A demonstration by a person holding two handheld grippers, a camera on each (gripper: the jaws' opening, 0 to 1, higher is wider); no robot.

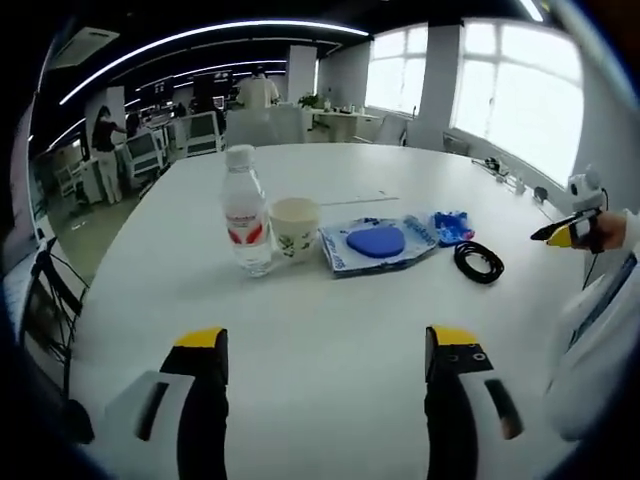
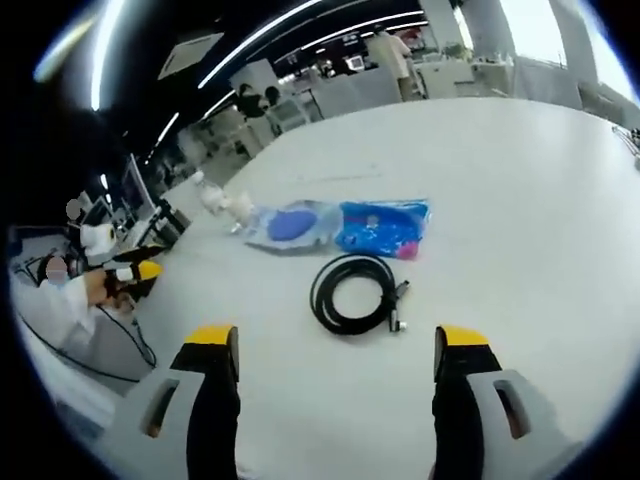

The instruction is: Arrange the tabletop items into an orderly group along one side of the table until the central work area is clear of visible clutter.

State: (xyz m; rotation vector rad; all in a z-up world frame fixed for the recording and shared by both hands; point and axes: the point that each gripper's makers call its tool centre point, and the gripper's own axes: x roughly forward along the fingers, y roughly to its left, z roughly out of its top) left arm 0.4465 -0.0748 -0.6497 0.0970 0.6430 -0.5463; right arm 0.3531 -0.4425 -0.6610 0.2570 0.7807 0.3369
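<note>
Ahead in the left gripper view, the left gripper [image 1: 327, 345] hangs wide open and empty over the table [image 1: 330, 330], short of the cup [image 1: 294, 228], with the bottle [image 1: 245, 211] touching the cup's left and a blue packet [image 1: 376, 243] just right. Likewise in the right gripper view, the right gripper [image 2: 338, 352] gapes empty near the cable [image 2: 357, 292], which lies in front of a second blue packet [image 2: 385, 226].

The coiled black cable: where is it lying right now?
In the right gripper view the coiled black cable lies on the white table just ahead of the open right claw, nearer than the blue packet.
</note>
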